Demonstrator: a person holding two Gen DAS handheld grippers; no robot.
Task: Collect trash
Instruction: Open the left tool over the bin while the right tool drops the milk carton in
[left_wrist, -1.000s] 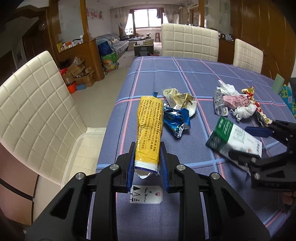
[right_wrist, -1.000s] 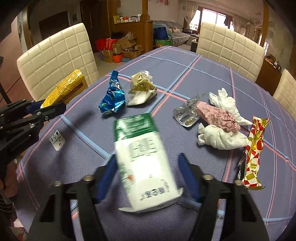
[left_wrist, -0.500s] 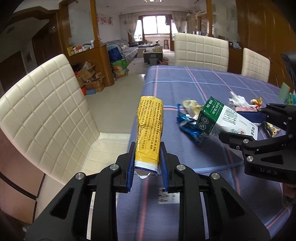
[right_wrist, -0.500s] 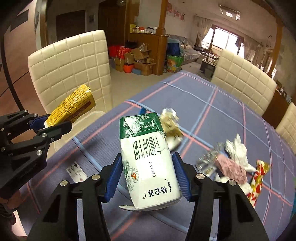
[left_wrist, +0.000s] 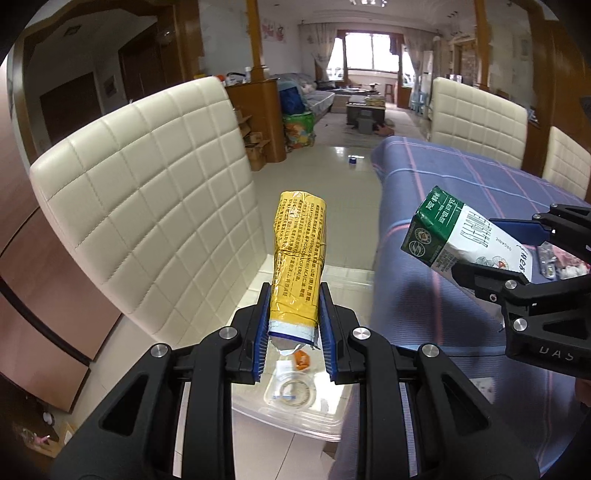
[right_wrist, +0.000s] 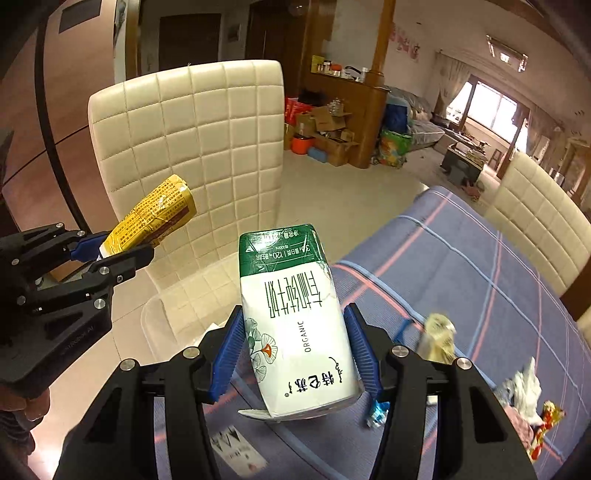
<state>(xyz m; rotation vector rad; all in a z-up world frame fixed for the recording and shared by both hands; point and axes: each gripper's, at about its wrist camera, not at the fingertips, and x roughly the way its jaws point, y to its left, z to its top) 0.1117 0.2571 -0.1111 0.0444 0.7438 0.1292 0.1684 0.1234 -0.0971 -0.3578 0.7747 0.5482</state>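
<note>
- Low in the centre of the left wrist view, the left hand-held gripper is clamped on the torn end of a yellow wrapper, blue pads pressed on both its sides.
- A second ago this wrapper hung over the blue plaid desk; now it hangs past the desk's edge, above a clear plastic bin that sits on the seat of the cream chair. Some scraps already lie in the bin.
- Centre-bottom in the right wrist view, the right hand-held gripper is clamped on a green-and-white milk carton, which a second ago lay on the desk between jaws that were apart. It is now lifted, near the desk's edge.
- Both pieces look nearly ready to drop; the wrapper seems closer to the bin than the carton.
- The wrapper's long axis runs along the fingers, pointing up and away toward the chair back, torn end nearest the camera.
- The carton's long axis also follows the fingers, green end pointing away, its flat base toward the camera.
- More trash is left on the desk at lower right: a crumpled gold wrapper and white tissue.
</note>
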